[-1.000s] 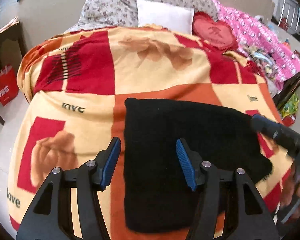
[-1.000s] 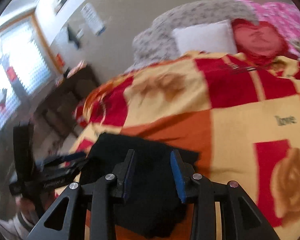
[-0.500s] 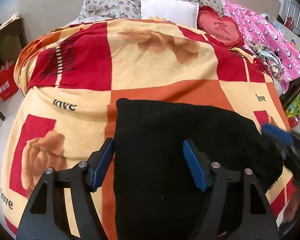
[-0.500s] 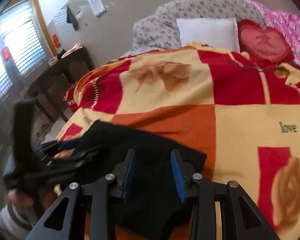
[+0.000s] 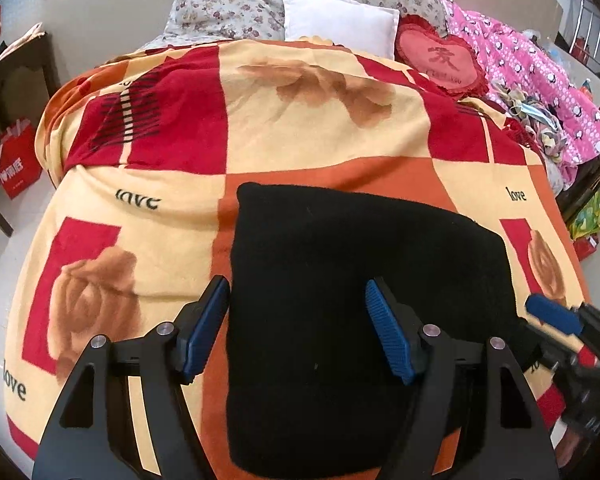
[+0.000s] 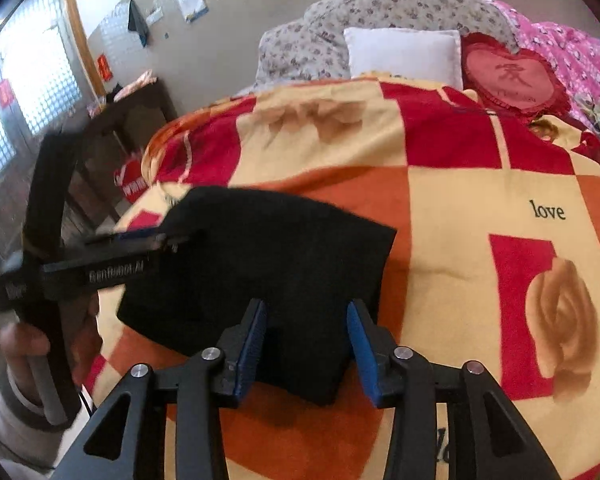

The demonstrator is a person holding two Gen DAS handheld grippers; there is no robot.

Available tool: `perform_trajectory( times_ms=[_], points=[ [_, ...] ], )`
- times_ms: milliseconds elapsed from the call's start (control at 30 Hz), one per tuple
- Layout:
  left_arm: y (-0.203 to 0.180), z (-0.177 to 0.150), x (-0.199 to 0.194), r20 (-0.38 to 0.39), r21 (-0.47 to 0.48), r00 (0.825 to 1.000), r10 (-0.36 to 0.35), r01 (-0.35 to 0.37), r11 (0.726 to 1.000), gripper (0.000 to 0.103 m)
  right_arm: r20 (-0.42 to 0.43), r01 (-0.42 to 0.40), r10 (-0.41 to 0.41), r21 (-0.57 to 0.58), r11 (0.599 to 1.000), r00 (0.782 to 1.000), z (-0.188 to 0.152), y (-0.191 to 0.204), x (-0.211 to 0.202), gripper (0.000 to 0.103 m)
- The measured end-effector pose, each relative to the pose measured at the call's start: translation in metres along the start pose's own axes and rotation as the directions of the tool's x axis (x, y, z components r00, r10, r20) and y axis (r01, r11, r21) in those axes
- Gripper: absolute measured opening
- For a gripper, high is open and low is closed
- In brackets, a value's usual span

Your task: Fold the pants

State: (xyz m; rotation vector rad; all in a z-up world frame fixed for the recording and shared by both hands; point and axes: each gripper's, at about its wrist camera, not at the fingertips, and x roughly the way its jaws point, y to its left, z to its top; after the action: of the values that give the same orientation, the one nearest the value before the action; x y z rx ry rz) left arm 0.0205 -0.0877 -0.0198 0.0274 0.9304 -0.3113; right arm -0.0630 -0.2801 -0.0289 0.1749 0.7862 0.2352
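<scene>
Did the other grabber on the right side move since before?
Yes. In the left wrist view, the right gripper has slid down the black pants' right edge, toward the blanket's near end.

The pants (image 5: 340, 280) were matt black knit cloth, the blanket (image 5: 320, 128) a napped fleece, and the left gripper (image 5: 298, 332) matt black plastic with ribbed blue pads (image 5: 388, 336).
</scene>
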Motion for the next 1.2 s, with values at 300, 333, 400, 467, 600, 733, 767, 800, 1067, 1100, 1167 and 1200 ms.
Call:
perform_trajectory(
  times_ms=[300,333,400,467,600,733,767,800,1067,1100,1167,1200],
  points=[
    [0.001,-0.004,-0.008,0.009,0.001,1.0,0.012,-0.012,1.0,0.071,0.009,-0.02,0.02,0.037,0.999,1.0,0.011,0.003,0.005,0.05],
    [0.001,-0.004,-0.008,0.006,0.001,1.0,0.008,-0.008,1.0,0.071,0.003,-0.017,0.017,0.04,0.999,1.0,0.011,0.003,0.007,0.05],
    [0.002,-0.005,-0.008,-0.001,0.001,1.0,0.003,-0.003,1.0,0.071,-0.011,-0.011,0.012,0.047,0.999,1.0,0.01,0.0,0.011,0.05],
    [0.004,-0.006,-0.009,-0.005,-0.006,1.0,-0.007,0.007,1.0,0.071,-0.021,-0.004,0.005,0.058,0.998,1.0,0.008,-0.005,0.013,0.053],
    [0.011,-0.006,-0.009,-0.012,-0.042,0.999,-0.042,0.042,0.998,0.071,-0.025,-0.001,0.004,0.1,0.995,1.0,0.005,-0.019,0.015,0.061],
    [0.022,-0.008,-0.011,-0.033,-0.078,0.989,-0.143,0.14,0.987,0.071,-0.029,-0.044,0.049,0.146,0.988,0.998,0.001,-0.03,0.016,0.064],
    [0.025,-0.009,-0.012,-0.038,-0.087,0.985,-0.168,0.164,0.983,0.071,-0.032,-0.056,0.062,0.156,0.986,0.998,-0.001,-0.032,0.017,0.064],
    [0.029,-0.009,-0.013,-0.04,-0.096,0.982,-0.185,0.181,0.979,0.071,-0.034,-0.065,0.071,0.163,0.985,0.997,-0.002,-0.033,0.018,0.065],
    [0.045,-0.013,-0.001,-0.066,-0.143,0.974,-0.218,0.208,0.968,0.071,-0.078,-0.176,0.197,0.222,0.959,0.977,-0.007,-0.04,0.043,0.066],
    [0.045,-0.013,0.002,-0.07,-0.146,0.971,-0.23,0.218,0.965,0.071,-0.077,-0.19,0.211,0.221,0.957,0.974,-0.008,-0.04,0.046,0.067],
    [0.043,-0.014,0.008,-0.077,-0.149,0.966,-0.248,0.234,0.961,0.074,-0.063,-0.21,0.229,0.222,0.952,0.971,-0.009,-0.04,0.052,0.072],
    [0.041,-0.014,0.013,-0.086,-0.15,0.962,-0.258,0.243,0.958,0.077,-0.046,-0.221,0.237,0.223,0.95,0.97,-0.009,-0.04,0.052,0.074]
  ],
)
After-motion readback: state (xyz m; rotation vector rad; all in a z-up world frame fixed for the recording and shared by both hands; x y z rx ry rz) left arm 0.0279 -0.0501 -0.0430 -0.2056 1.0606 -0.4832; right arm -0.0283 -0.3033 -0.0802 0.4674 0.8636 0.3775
